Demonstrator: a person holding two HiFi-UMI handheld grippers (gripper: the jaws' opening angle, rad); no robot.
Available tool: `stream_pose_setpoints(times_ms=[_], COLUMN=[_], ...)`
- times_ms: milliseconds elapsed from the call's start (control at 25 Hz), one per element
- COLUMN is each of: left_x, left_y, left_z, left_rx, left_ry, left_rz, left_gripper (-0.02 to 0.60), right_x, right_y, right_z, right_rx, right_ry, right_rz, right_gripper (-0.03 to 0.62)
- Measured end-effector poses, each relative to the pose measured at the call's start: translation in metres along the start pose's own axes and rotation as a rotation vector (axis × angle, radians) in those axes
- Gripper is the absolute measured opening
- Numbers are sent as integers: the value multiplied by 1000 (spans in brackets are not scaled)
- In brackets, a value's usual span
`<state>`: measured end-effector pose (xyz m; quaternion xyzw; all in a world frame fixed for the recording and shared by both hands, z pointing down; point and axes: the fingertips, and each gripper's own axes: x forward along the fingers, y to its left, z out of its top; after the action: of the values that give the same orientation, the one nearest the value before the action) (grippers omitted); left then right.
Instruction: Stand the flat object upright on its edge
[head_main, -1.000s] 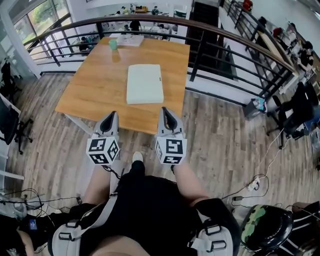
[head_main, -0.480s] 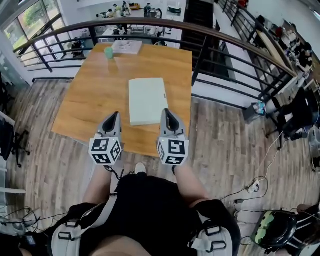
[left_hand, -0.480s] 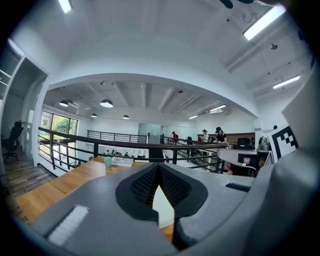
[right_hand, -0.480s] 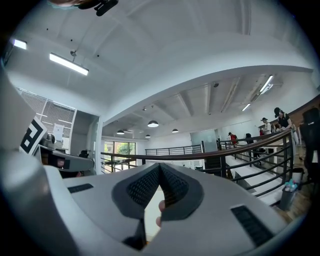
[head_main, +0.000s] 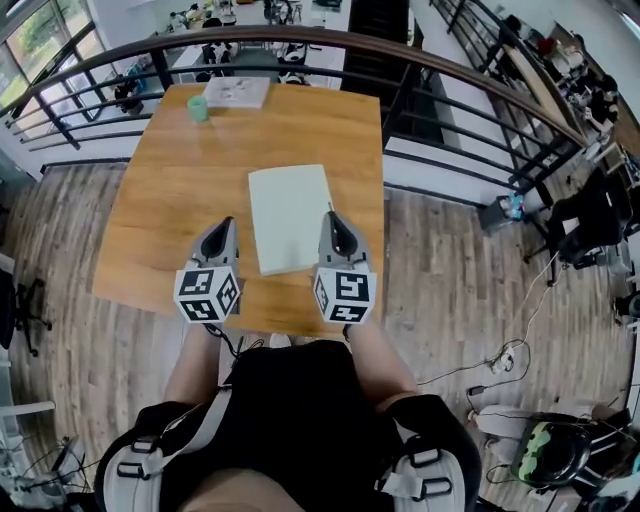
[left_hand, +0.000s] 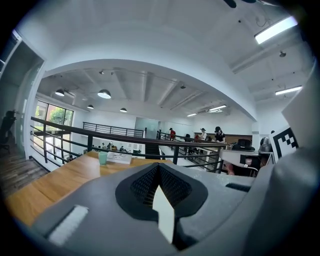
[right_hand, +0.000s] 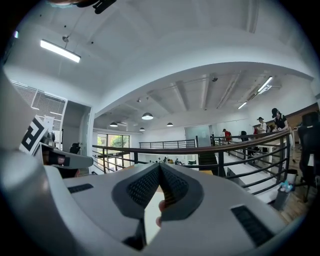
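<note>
The left tongs (head_main: 223, 224) and right tongs (head_main: 331, 217), clenched empty, flank the flat pad (head_main: 289, 215) near the table (head_main: 160, 200) edge.

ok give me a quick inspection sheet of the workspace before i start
surface: square light wooden table
job's things: pale flat rectangular board lying flat, not yet upright
clutter: small green cup and a white booklet at the far edge
grippers: left gripper and right gripper both shut, empty, flanking the board's near end
cables: white cord on the floor at right
surroundings: curved railing, wood-plank floor
</note>
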<state>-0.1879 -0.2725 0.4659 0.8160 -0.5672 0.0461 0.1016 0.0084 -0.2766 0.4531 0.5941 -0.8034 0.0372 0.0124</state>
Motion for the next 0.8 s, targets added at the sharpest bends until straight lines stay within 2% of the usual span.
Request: stream_pose_setpoints(times_ms=[200,400,560,720,800], left_x=[29,51,70,86,93], left_y=[6,6,7,15,20], left_z=[-6,-20,-25,-37,-47], left_rx=[-6,-21,-18,-24,-40], left_ry=[35,85,115,154,180], left_rz=[15,50,57,75,82], left_gripper=[5,5,5,5,6], right_x=[23,45,67,86,95], right_y=[-20,-39,-54,-63,-68], right_z=[-10,-26,-48,-70,-81], right_rx=[5,3,51,76,84], right_ry=[38,103,188,255,280], right_rz=[-2,57,98,126,131], right_gripper=[-2,-2,-2,9,39])
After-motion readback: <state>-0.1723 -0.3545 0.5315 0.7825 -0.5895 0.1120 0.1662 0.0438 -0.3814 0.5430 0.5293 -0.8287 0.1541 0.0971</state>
